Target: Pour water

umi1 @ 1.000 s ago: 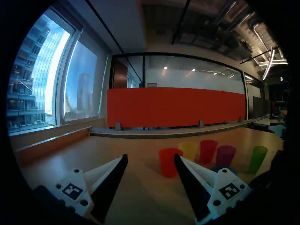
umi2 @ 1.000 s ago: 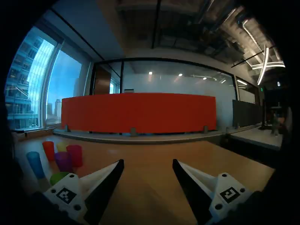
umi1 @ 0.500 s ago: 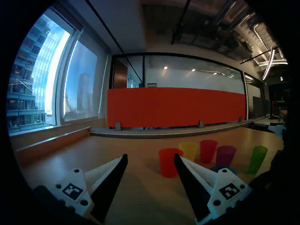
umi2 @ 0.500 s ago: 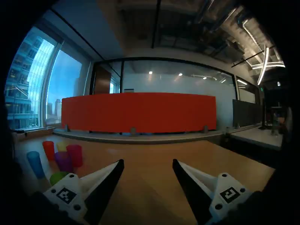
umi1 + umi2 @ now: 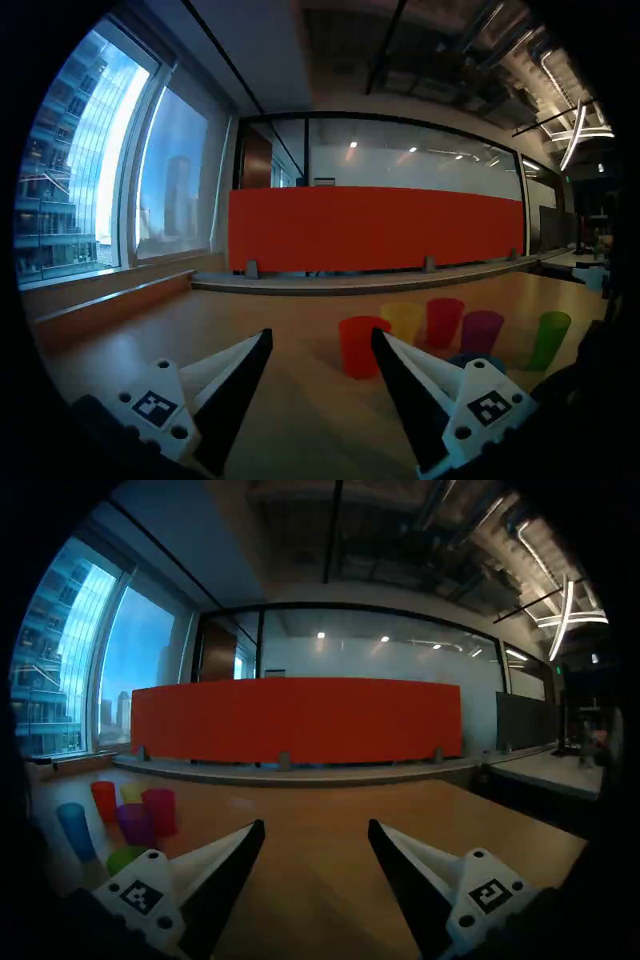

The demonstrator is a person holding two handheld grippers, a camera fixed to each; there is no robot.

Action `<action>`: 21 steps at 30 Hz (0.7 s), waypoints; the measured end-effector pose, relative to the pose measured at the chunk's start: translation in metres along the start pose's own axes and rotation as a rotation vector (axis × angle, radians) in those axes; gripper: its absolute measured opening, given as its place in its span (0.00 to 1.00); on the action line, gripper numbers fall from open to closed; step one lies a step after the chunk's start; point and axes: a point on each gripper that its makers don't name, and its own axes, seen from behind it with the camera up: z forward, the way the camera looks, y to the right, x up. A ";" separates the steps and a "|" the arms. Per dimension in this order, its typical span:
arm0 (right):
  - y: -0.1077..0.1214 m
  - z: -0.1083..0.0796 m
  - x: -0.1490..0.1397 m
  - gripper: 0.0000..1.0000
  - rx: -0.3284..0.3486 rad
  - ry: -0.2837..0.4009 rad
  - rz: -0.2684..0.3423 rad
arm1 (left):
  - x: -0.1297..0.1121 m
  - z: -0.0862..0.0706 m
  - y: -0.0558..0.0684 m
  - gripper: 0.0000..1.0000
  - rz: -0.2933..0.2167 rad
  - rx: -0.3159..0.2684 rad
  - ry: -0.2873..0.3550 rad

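white tapered fingers with black-square markers

Dim room, daylight from windows slightly blown out. Focus sharp, fisheye bends edges (ceiling strip lights glare a bit).

Six translucent plastic cups, all upright, mouths up, clustered on the table. Left gripper view, loose row left to right: orange cup, yellow cup, red cup, purple cup, green cup. Right gripper view: blue cup at the cluster's edge, slightly apart. Can't tell whether neighbours touch or any holds water.
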 end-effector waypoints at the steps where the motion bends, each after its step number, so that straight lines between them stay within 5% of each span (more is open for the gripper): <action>1: 0.000 0.000 0.000 1.00 0.000 0.000 0.000 | 0.000 0.000 0.000 0.91 0.000 0.000 0.000; 21: 0.000 0.001 0.001 1.00 0.000 0.000 -0.001 | 0.000 0.000 0.000 0.91 0.000 0.000 0.000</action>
